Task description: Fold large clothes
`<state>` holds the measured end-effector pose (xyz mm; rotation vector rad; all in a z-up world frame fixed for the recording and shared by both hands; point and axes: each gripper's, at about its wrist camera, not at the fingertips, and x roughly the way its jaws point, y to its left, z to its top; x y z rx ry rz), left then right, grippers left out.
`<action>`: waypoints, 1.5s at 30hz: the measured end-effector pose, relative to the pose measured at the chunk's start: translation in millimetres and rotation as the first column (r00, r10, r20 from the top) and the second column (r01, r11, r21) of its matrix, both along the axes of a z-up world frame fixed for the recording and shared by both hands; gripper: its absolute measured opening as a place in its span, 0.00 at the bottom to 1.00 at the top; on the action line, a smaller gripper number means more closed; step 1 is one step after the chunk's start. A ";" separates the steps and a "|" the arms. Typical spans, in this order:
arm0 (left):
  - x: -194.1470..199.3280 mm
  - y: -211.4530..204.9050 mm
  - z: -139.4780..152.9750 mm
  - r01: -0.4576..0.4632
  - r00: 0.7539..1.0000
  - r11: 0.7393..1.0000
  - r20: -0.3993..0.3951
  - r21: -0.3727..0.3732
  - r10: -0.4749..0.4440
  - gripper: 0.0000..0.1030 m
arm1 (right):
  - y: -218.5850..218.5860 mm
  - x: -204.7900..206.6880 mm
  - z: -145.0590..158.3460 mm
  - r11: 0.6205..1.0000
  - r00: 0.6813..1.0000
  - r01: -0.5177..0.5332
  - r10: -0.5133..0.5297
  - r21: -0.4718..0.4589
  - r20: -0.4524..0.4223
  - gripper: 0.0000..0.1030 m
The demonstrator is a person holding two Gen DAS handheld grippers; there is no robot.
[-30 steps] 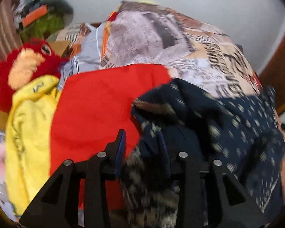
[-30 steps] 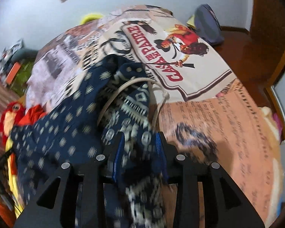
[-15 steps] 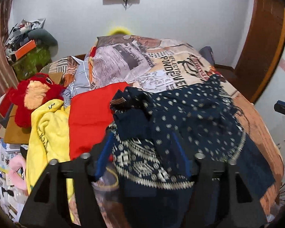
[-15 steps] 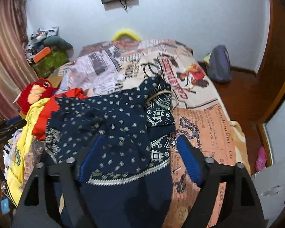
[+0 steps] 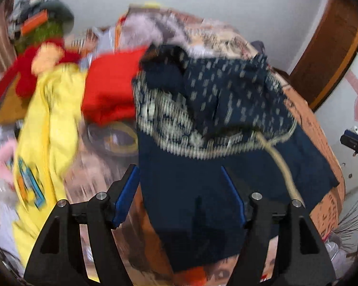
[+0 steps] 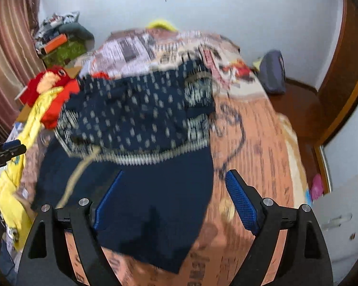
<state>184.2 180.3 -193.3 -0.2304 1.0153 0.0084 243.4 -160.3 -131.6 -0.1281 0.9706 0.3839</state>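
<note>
A large navy garment (image 5: 202, 109) with pale dots and a cream patterned band lies rumpled on the bed; it also shows in the right wrist view (image 6: 140, 128). A cream drawstring (image 5: 281, 164) trails off it. My left gripper (image 5: 180, 188) is open and empty above the garment's plain navy near part. My right gripper (image 6: 174, 193) is open and empty above the garment's near right part. The right gripper's tip (image 5: 353, 140) shows at the right edge of the left wrist view, and the left gripper's tip (image 6: 12, 146) at the left edge of the right wrist view. Both views are motion-blurred.
The bed (image 6: 255, 143) has a printed orange and newsprint cover. A red garment (image 5: 112, 83), a yellow garment (image 5: 47, 124) and a red plush toy (image 5: 35, 62) lie at its left. A grey bag (image 6: 273, 71) stands on the floor at the right, by a wooden door (image 6: 346, 76).
Both grippers were shut on the navy garment a second ago. They have let go, opened and pulled back. The garment now lies spread on the bed.
</note>
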 end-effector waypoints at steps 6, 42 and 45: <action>-20.3 17.6 -64.7 -0.080 0.986 0.977 -0.161 -0.197 0.049 0.66 | -20.4 -8.7 -42.1 0.998 0.989 0.057 -0.051 0.040 -0.141 0.81; 86.1 40.2 56.3 0.014 0.958 0.953 0.277 -0.302 0.073 0.08 | -8.9 95.1 12.3 0.903 0.997 0.081 -0.068 0.423 -0.045 0.07; 123.2 55.2 64.7 -0.027 0.947 0.962 0.302 -0.270 0.112 0.08 | -4.7 126.1 21.6 0.900 0.996 0.089 -0.094 0.427 -0.010 0.07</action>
